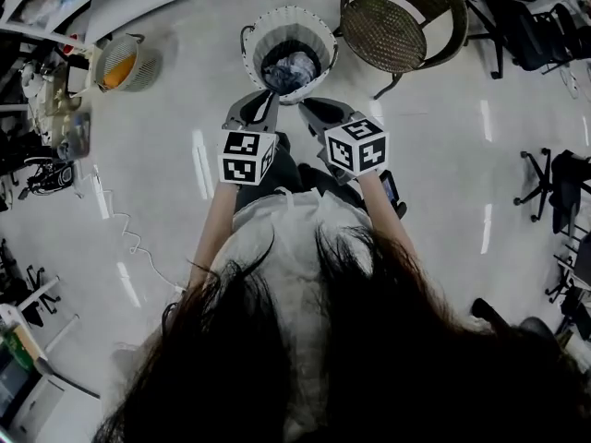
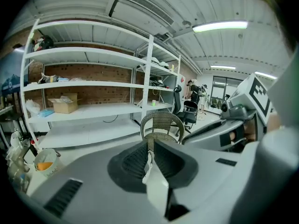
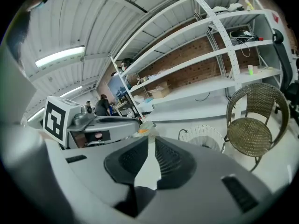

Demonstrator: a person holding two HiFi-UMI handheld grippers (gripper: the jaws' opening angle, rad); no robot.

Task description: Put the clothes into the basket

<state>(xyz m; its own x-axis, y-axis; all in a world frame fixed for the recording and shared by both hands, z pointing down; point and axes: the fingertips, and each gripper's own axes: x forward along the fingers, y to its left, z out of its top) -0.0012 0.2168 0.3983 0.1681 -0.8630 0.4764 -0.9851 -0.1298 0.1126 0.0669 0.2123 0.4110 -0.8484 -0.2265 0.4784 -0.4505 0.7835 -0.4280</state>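
A white ribbed basket (image 1: 319,35) stands on the floor in front of me, and dark and bluish clothes (image 1: 289,70) lie inside it. My left gripper (image 1: 268,101) and right gripper (image 1: 306,108) hover side by side just short of the basket's near rim, both pointing toward it. In the left gripper view the left gripper (image 2: 148,147) has its ribbed pads almost together, and I see nothing between them. The right gripper (image 3: 150,142) looks the same, with only a thin sliver of floor showing through. The basket (image 3: 202,135) shows low beyond the right jaws.
A wicker chair (image 1: 397,26) stands right of the basket. A small basket with something orange (image 1: 120,63) sits at the left near the white shelving (image 2: 93,83). Office chairs (image 1: 554,187) stand at the right, and a cable (image 1: 125,229) trails on the floor at the left.
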